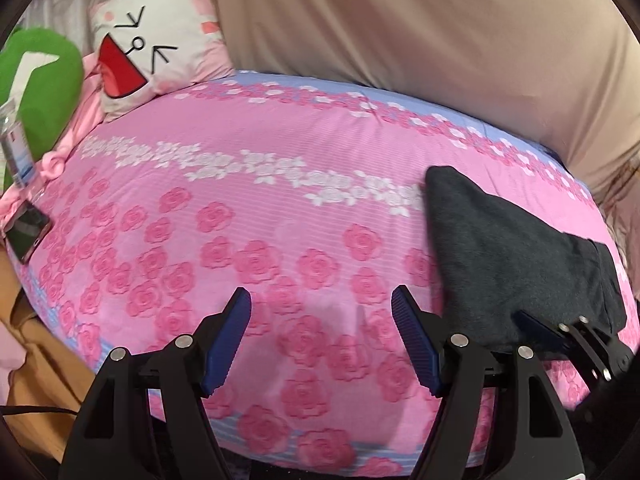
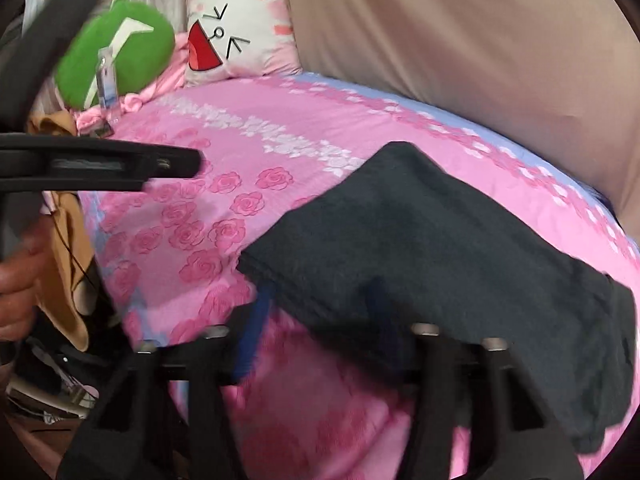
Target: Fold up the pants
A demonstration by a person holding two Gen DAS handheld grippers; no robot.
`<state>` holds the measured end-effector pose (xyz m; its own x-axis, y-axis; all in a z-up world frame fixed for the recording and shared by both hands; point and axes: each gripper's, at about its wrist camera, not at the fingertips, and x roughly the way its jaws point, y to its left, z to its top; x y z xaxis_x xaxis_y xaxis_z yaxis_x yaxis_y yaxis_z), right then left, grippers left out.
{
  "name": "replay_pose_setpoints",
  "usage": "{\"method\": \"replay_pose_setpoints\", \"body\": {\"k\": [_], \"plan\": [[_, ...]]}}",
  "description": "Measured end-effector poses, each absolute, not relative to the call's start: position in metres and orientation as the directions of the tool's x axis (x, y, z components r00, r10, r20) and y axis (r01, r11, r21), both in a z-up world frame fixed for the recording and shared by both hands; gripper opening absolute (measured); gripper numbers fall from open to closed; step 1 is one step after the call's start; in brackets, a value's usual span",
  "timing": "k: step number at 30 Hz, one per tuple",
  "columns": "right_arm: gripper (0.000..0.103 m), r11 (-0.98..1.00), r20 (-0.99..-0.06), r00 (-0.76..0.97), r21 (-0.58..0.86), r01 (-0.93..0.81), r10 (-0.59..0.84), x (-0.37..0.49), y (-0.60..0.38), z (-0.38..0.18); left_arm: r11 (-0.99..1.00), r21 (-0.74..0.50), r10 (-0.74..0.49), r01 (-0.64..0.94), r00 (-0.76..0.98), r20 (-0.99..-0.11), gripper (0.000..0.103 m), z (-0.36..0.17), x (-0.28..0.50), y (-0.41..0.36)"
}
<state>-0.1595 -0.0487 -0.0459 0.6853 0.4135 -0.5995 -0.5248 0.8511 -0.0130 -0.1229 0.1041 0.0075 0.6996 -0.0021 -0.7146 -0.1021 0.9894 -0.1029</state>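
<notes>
In the left wrist view, a phone [image 1: 26, 234] lies at the left edge of the pink rose-print bed [image 1: 248, 184]. Lower centre, the left gripper [image 1: 320, 338] hangs over bare sheet with its blue pads spread wide, nothing between them. The dark grey pants [image 1: 504, 264] lie folded at right, long axis running from upper left to lower right; the right gripper [image 1: 560, 332] sits at their near edge, so it seems the nearer tool. In the right wrist view, a hand [image 2: 18, 284] shows at far left. The pants [image 2: 420, 248] fill centre-right, and motion blur hides the right gripper's opening and any grip.
</notes>
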Motion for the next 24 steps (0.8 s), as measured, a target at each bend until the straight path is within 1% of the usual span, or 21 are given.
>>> {"method": "replay_pose_setpoints", "body": {"k": [1,2,4,5,6,8,9,10,11,12,13,14,16,17,18,19,20,22,24], "plan": [[0.014,0.85,-0.606,0.668,0.027,-0.526,0.432,-0.154,-0.047,-0.042,0.988,-0.109,0.0,-0.111,0.7,-0.714,0.071,0.008,-0.123,0.109],[0.013,0.849,-0.609,0.652,0.07,-0.524,0.452,-0.147,-0.047,-0.036,0.985,-0.119,0.002,-0.123,0.704,-0.71,0.071,0.009,-0.124,0.116],[0.011,0.844,-0.616,0.642,0.074,-0.531,0.457,-0.142,-0.039,-0.038,0.983,-0.127,0.007,-0.136,0.711,-0.704,0.071,0.012,-0.125,0.123],[0.011,0.843,-0.632,0.631,0.068,-0.534,0.45,-0.137,-0.031,-0.047,0.981,-0.132,0.009,-0.141,0.715,-0.699,0.071,0.013,-0.125,0.126],[0.011,0.846,-0.628,0.638,0.059,-0.531,0.444,-0.134,-0.025,-0.052,0.98,-0.136,0.011,-0.148,0.717,-0.696,0.071,0.013,-0.124,0.128],[0.015,0.846,-0.608,0.651,0.066,-0.528,0.454,-0.141,-0.028,-0.047,0.979,-0.142,0.003,-0.145,0.709,-0.705,0.071,0.013,-0.119,0.127],[0.016,0.843,-0.599,0.645,0.097,-0.529,0.474,-0.147,-0.037,-0.042,0.98,-0.149,-0.014,-0.131,0.703,-0.711,0.071,0.013,-0.117,0.124],[0.021,0.839,-0.584,0.643,0.127,-0.529,0.494,-0.153,-0.046,-0.037,0.981,-0.156,-0.031,-0.115,0.702,-0.712,0.071,0.014,-0.116,0.12],[0.024,0.84,-0.55,0.659,0.166,-0.516,0.513,-0.164,-0.067,-0.029,0.982,-0.16,-0.045,-0.099,0.702,-0.711,0.071,0.016,-0.116,0.116],[0.029,0.857,-0.521,0.692,0.18,-0.482,0.499,-0.173,-0.088,-0.022,0.984,-0.162,-0.062,-0.075,0.707,-0.704,0.071,0.018,-0.116,0.109],[0.032,0.885,-0.492,0.737,0.21,-0.415,0.462,-0.181,-0.122,-0.015,0.986,-0.157,-0.067,-0.061,0.71,-0.701,0.074,0.019,-0.116,0.102],[0.035,0.9,-0.487,0.757,0.247,-0.359,0.436,-0.182,-0.148,-0.013,0.987,-0.151,-0.072,-0.049,0.712,-0.698,0.074,0.02,-0.116,0.096],[0.04,0.933,-0.508,0.803,0.324,-0.159,0.313,-0.179,-0.218,-0.015,0.99,-0.142,-0.084,-0.023,0.708,-0.701,0.074,0.018,-0.112,0.082],[0.043,0.937,-0.525,0.811,0.339,-0.079,0.258,-0.176,-0.243,-0.018,0.99,-0.14,-0.096,-0.006,0.701,-0.707,0.074,0.016,-0.109,0.073],[0.05,0.935,-0.554,0.807,0.355,0.011,0.202,-0.169,-0.27,-0.024,0.99,-0.142,-0.108,0.009,0.694,-0.712,0.074,0.014,-0.105,0.064],[0.054,0.927,-0.573,0.798,0.373,0.052,0.186,-0.163,-0.286,-0.029,0.99,-0.141,-0.117,0.022,0.687,-0.718,0.074,0.012,-0.102,0.056],[0.054,0.911,-0.597,0.777,0.405,0.076,0.2,-0.15,-0.304,-0.037,0.99,-0.14,-0.126,0.035,0.681,-0.721,0.074,0.01,-0.099,0.047],[0.054,0.886,-0.611,0.749,0.458,0.07,0.257,-0.131,-0.319,-0.047,0.989,-0.133,-0.14,0.063,0.677,-0.723,0.074,0.008,-0.094,0.031],[0.054,0.858,-0.598,0.722,0.514,0.013,0.347,-0.11,-0.32,-0.056,0.992,-0.097,-0.126,0.08,0.68,-0.722,0.079,0.003,-0.089,0.017]]}}
